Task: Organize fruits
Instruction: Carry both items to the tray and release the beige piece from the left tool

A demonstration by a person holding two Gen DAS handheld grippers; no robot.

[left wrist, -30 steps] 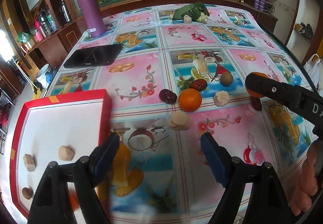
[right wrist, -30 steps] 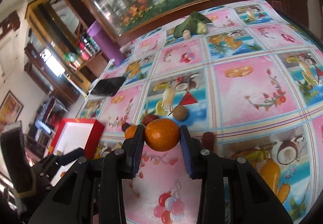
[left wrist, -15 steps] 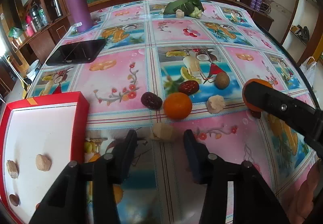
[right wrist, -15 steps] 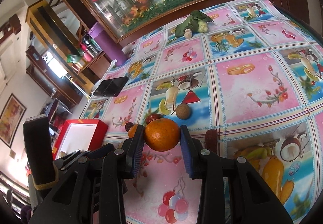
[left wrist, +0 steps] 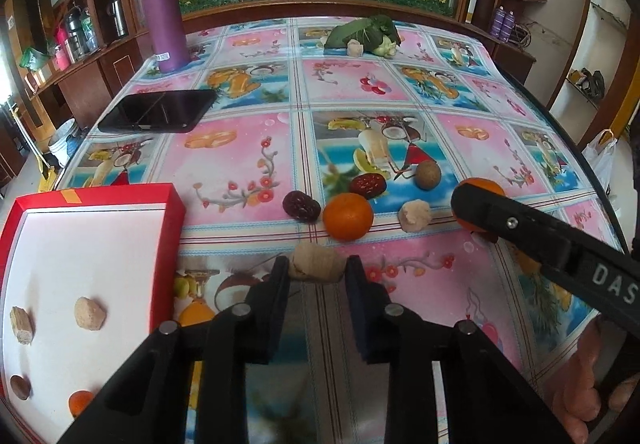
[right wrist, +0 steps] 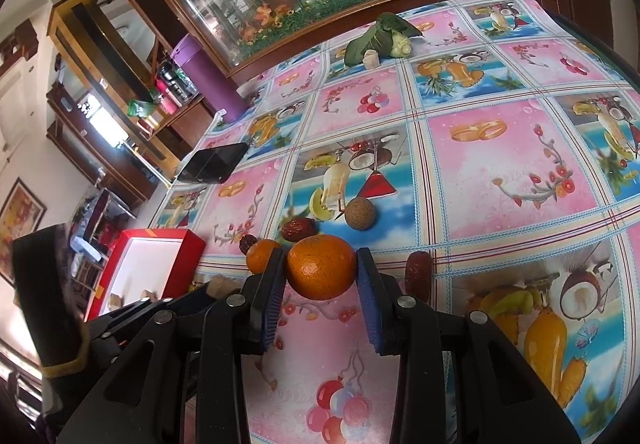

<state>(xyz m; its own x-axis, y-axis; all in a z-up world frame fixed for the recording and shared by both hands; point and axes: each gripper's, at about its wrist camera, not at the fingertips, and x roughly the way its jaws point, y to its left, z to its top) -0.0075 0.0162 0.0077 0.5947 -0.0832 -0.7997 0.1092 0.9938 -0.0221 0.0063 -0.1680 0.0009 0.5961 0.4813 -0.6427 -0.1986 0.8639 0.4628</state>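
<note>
Two views differ: only the left one looks into the red box [left wrist: 168, 203], with pieces lying inside. The right gripper [right wrist: 320, 272] pinches an orange [right wrist: 321, 267] above the table [right wrist: 500, 147]. The left gripper [left wrist: 317, 270], wider a second ago, now brackets a beige lump [left wrist: 317, 266], contact unclear.

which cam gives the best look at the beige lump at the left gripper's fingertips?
Left wrist view: the beige lump sits unobstructed between the left gripper's fingertips. In the right wrist view only a sliver peeks above the left gripper's black body.
</note>
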